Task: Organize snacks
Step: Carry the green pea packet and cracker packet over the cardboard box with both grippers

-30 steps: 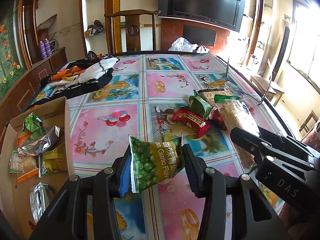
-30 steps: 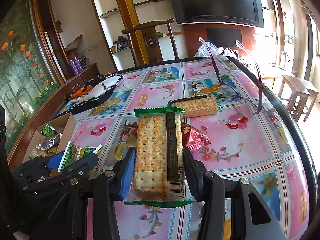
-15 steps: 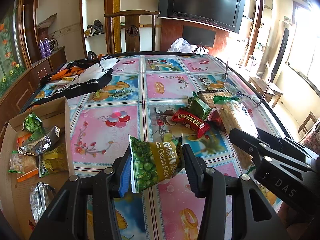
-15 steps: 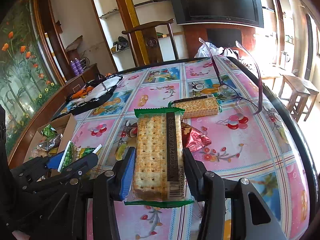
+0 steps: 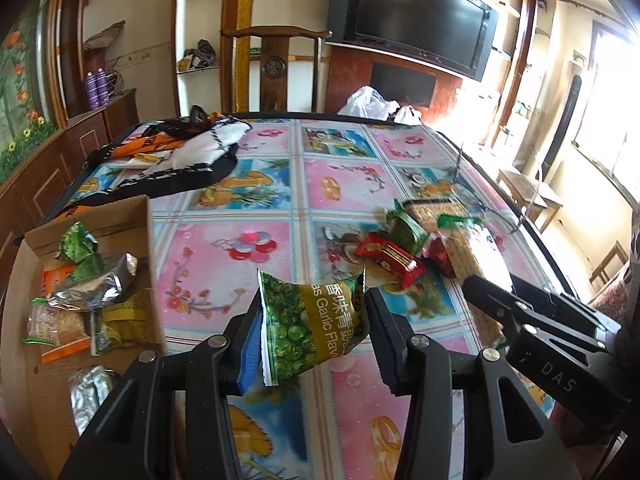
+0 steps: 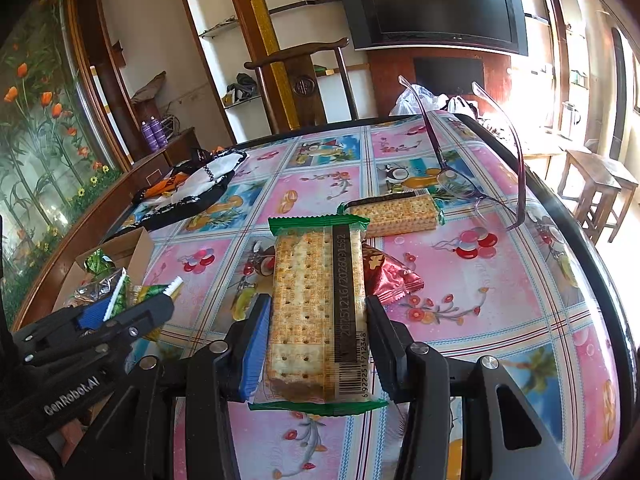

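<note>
My left gripper (image 5: 314,336) is shut on a green garlic pea packet (image 5: 310,330), held above the flowered tablecloth. To its left a cardboard box (image 5: 120,216) holds several snack packets. My right gripper (image 6: 318,340) is shut on a long cracker pack with green ends (image 6: 318,308). The same gripper and pack appear at the right of the left wrist view (image 5: 476,264). On the table lie a second cracker pack (image 6: 396,212), a red foil snack (image 6: 390,276), a red bar (image 5: 390,258) and a green packet (image 5: 406,230).
A pair of glasses (image 6: 472,184) rests on the table beyond the crackers. A black, white and orange cloth (image 5: 176,156) lies at the far left. A wooden chair (image 5: 276,68) stands behind the table. A stool (image 6: 596,188) stands off the right edge.
</note>
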### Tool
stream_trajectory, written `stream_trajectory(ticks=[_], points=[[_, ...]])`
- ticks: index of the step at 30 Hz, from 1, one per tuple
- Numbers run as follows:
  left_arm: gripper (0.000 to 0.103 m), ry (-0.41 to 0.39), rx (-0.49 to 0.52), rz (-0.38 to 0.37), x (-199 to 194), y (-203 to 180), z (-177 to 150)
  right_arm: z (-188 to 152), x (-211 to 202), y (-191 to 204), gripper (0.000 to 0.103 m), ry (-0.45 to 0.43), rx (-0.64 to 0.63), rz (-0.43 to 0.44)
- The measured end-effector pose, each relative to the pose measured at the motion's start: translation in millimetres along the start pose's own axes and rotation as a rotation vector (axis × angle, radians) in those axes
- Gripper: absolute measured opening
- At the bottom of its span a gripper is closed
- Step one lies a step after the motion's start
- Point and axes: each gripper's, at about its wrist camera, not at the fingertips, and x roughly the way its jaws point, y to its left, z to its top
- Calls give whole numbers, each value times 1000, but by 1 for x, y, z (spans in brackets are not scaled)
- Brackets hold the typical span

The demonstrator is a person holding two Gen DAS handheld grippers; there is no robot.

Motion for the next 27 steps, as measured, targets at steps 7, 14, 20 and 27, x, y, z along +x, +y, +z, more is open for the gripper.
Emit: stream_trajectory(ticks=[7, 14, 20, 27], points=[[46, -26, -98, 1, -15, 40, 9, -1, -3, 10, 49, -7, -16, 19], [46, -52, -172, 38, -26, 81, 12, -8, -3, 29, 49, 4, -38, 73], [46, -65, -226, 67, -36, 115, 12, -15, -3, 54, 50, -1, -56, 134], [46, -57, -291, 147, -40, 156, 7, -31, -4, 98, 50, 10, -109, 216]])
